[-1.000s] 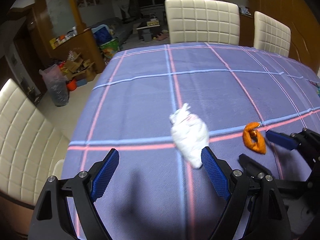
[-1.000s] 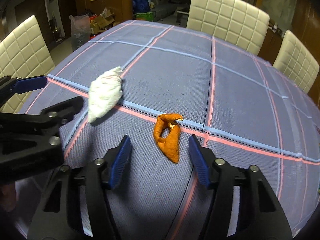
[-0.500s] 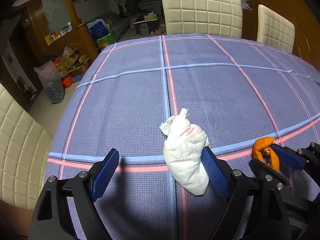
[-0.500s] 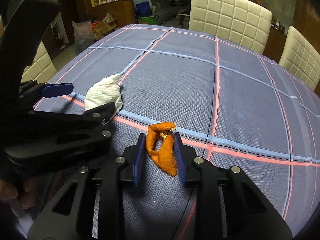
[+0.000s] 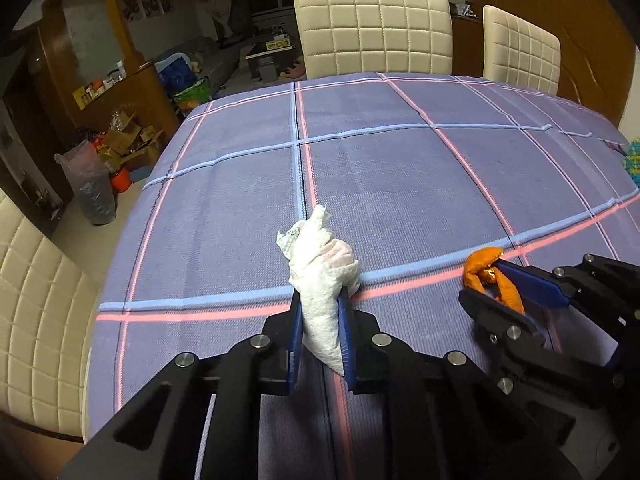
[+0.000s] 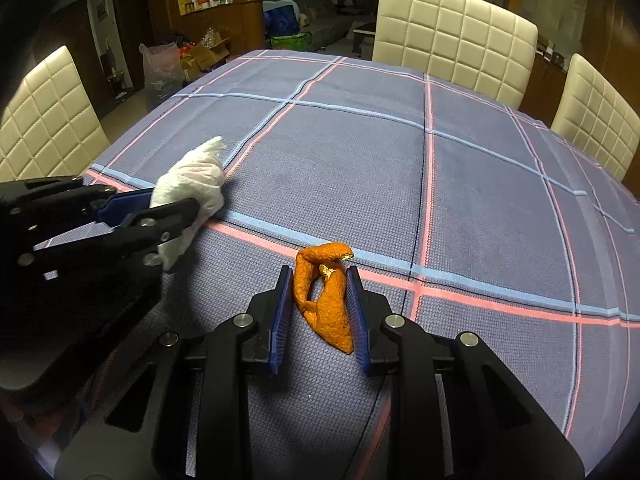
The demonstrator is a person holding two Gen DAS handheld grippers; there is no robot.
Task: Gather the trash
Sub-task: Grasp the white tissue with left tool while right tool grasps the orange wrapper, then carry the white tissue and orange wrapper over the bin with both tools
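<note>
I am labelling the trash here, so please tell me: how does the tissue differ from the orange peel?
The tissue is white, soft crumpled paper; the peel is orange, stiff and curled. The tissue looks larger than the peel. The tissue is pinched in the left gripper; the peel sits between the pads of the right gripper. Both lie on the checked tablecloth, each with a gripper shut on it.

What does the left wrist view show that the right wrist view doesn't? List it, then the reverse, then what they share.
Only the left wrist view: a colourful patterned object at the table's right edge.

Only the right wrist view: the orange peel's full length between the right gripper's pads.

Both: the left gripper shut on the crumpled tissue, the checked tablecloth, cream chairs.
</note>
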